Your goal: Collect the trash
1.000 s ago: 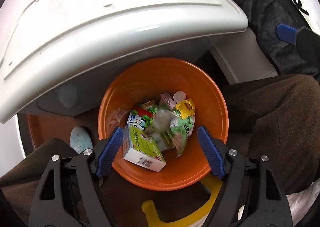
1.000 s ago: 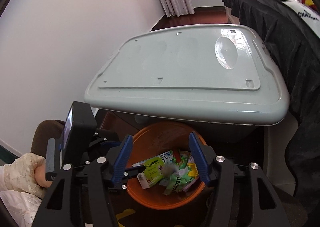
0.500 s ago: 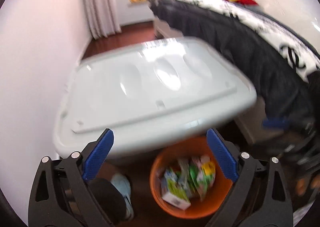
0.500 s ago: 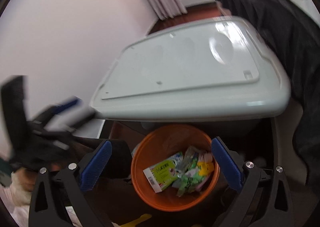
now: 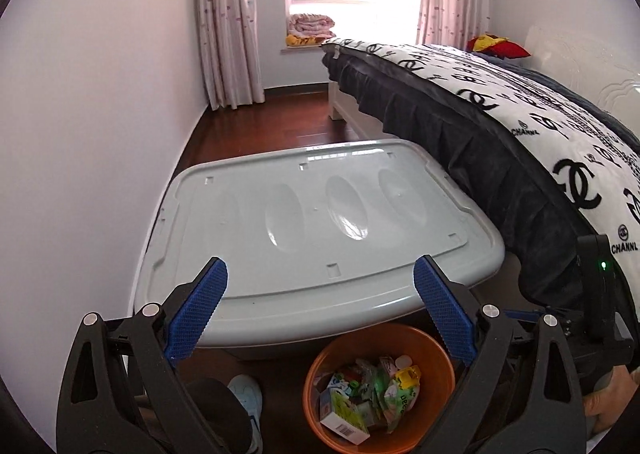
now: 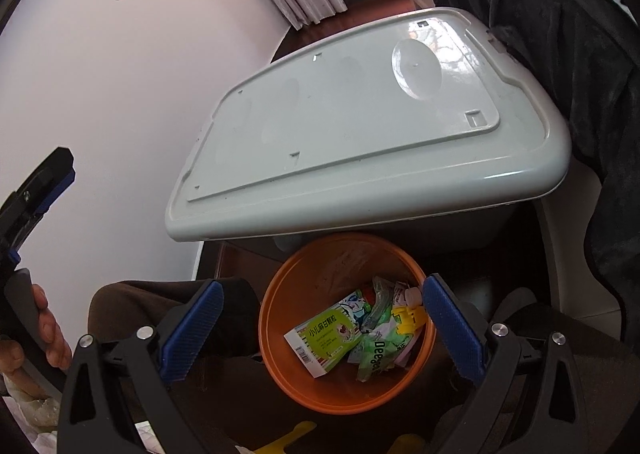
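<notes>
Left gripper point(image 5: 320, 306): jaws spread wide, nothing between the blue pads point(image 5: 198, 308). It is held level, facing out over the grey bin lid point(image 5: 320, 222), with the orange bucket point(image 5: 430, 354) low in its view, just beneath the right pad.

Right gripper point(image 6: 320, 326): jaws likewise wide apart and empty. It is tilted downward, and the orange bucket point(image 6: 280, 334) sits directly between its two pads point(image 6: 192, 330) in the right wrist view, though lower than them and not touched by either.

Trash: all of it visible lies inside the bucket. Contents noted: a green and white carton point(image 6: 326, 340) with a barcode on one end, lying flat at the left; a crumpled green packet point(image 6: 378, 354) beside it; a small yellow plastic piece point(image 6: 410, 318) and a pale round cap point(image 6: 412, 296) at the far right. The items overlap one another in a loose heap on the bucket floor.

Surroundings: the bucket stands on the dark floor, partly tucked under the front edge of the grey lidded bin. The bin stands between a white wall point(image 5: 80, 134) and a bed with a black and white cover point(image 5: 520, 126). The person's hand point(image 6: 44, 330) grips the handle of the left tool at the left edge of the right wrist view. Pink curtains point(image 5: 228, 22) and a window lie beyond.
</notes>
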